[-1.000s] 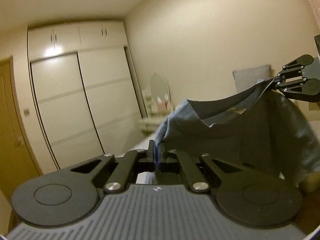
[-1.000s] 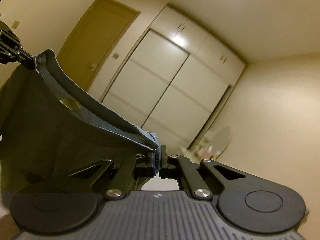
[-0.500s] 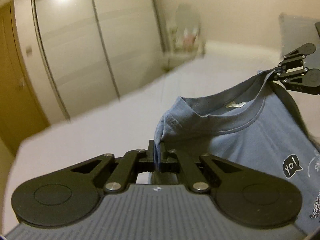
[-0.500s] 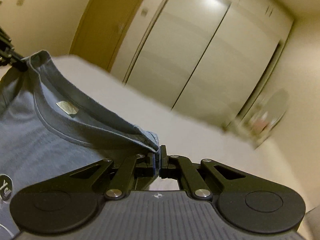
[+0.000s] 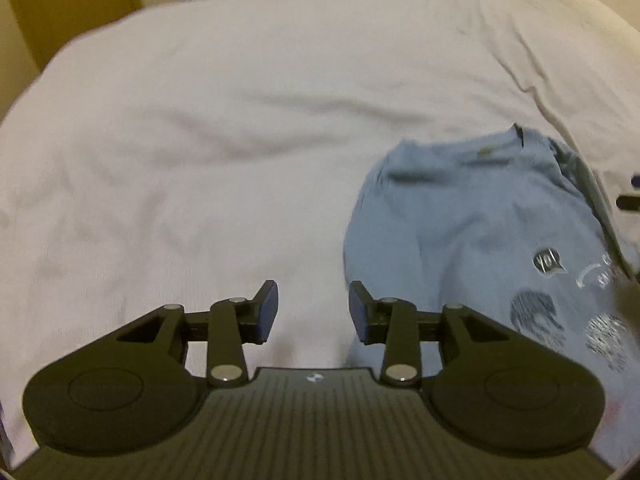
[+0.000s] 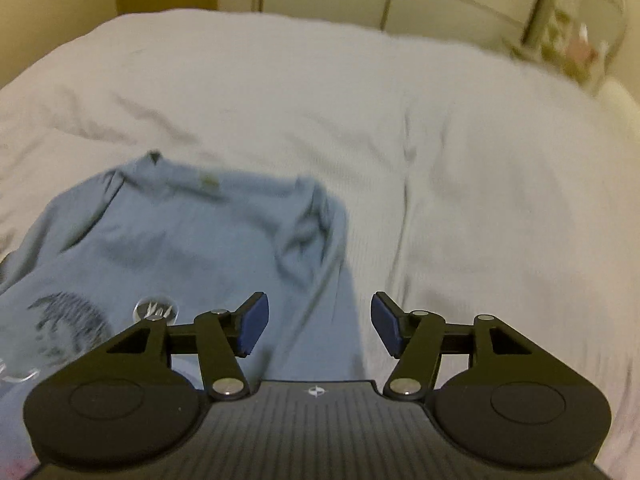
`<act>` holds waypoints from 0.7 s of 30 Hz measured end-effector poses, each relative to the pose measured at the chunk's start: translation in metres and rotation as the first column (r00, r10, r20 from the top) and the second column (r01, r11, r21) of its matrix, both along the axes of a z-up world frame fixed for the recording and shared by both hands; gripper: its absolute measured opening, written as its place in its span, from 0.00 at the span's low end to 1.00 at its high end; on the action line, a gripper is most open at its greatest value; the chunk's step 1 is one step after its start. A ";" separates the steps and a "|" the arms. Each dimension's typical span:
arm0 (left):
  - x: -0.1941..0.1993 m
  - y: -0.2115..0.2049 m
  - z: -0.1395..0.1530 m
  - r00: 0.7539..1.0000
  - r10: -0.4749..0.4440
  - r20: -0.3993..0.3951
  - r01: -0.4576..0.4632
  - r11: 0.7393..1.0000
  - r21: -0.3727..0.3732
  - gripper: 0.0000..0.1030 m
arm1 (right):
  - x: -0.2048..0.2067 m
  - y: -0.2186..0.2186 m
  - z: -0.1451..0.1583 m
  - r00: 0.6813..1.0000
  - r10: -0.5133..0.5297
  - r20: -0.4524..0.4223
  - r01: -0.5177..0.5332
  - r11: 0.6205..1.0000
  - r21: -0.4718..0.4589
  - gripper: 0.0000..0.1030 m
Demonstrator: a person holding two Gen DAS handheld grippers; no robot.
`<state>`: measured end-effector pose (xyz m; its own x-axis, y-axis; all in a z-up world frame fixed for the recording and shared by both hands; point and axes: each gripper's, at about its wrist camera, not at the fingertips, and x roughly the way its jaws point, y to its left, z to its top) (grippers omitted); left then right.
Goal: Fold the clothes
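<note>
The blue T-shirt (image 5: 472, 220) lies print-up on the white bed (image 5: 200, 140), rumpled. Left claw (image 5: 313, 312) and right claw (image 6: 316, 326) hover wide, empty. Advisable: smooth the shoulders flat before folding a side.

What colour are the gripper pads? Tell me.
Blue pads on black fingers, clearest in the right wrist view.

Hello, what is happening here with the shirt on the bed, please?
A person is folding clothes with a two-finger gripper in each hand. A blue T-shirt with a printed front lies face up on the white bed sheet, its collar pointing away from the cameras. The left gripper and the right gripper are both open and hold nothing. The shirt is somewhat rumpled and not yet folded.
</note>
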<state>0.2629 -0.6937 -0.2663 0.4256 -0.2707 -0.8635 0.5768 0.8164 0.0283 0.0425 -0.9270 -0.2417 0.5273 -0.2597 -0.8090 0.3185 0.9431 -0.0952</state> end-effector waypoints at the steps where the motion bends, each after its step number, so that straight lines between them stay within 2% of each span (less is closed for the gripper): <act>1: -0.006 0.005 -0.002 1.000 -0.002 -0.014 0.002 1.000 -0.004 0.43 | -0.011 0.006 -0.002 1.000 -0.005 -0.010 0.005 1.000 0.012 0.60; 2: -0.013 0.007 -0.005 1.000 -0.010 -0.029 0.009 1.000 -0.010 0.46 | -0.026 0.018 0.003 1.000 -0.009 -0.018 0.009 1.000 0.020 0.61; 4: -0.029 0.008 -0.012 0.997 -0.043 -0.060 0.041 0.999 -0.032 0.61 | -0.036 0.026 0.001 0.999 -0.009 -0.034 0.010 0.999 0.032 0.66; 7: -0.045 0.009 -0.028 0.990 -0.082 -0.116 0.076 0.995 -0.062 0.63 | -0.037 0.037 0.001 0.998 -0.003 -0.068 0.005 0.999 0.033 0.68; 9: -0.042 0.003 -0.044 0.984 -0.080 -0.157 0.074 0.996 -0.043 0.63 | -0.035 0.044 -0.002 0.997 0.004 -0.083 -0.002 1.000 0.026 0.68; 11: -0.034 0.001 -0.056 0.979 -0.066 -0.194 0.059 0.997 -0.044 0.54 | -0.031 0.051 -0.007 0.996 0.012 -0.089 -0.010 1.000 0.019 0.68; 13: -0.027 0.003 -0.063 0.973 -0.054 -0.226 0.040 0.997 -0.066 0.22 | -0.027 0.058 -0.012 0.995 0.021 -0.095 -0.020 1.000 0.010 0.68; 15: -0.021 0.014 -0.051 0.971 -0.056 -0.234 0.026 0.991 -0.130 0.10 | -0.018 0.067 -0.020 0.993 0.039 -0.112 -0.040 0.999 -0.010 0.68; 18: -0.010 0.036 -0.024 0.976 -0.060 -0.209 0.017 0.979 -0.203 0.07 | -0.003 0.075 -0.033 0.988 0.040 -0.147 -0.047 0.998 -0.043 0.68; 21: 0.006 0.056 0.001 0.987 -0.052 -0.150 0.018 0.976 -0.219 0.05 | 0.009 0.080 -0.047 0.977 0.028 -0.211 -0.059 0.988 -0.141 0.58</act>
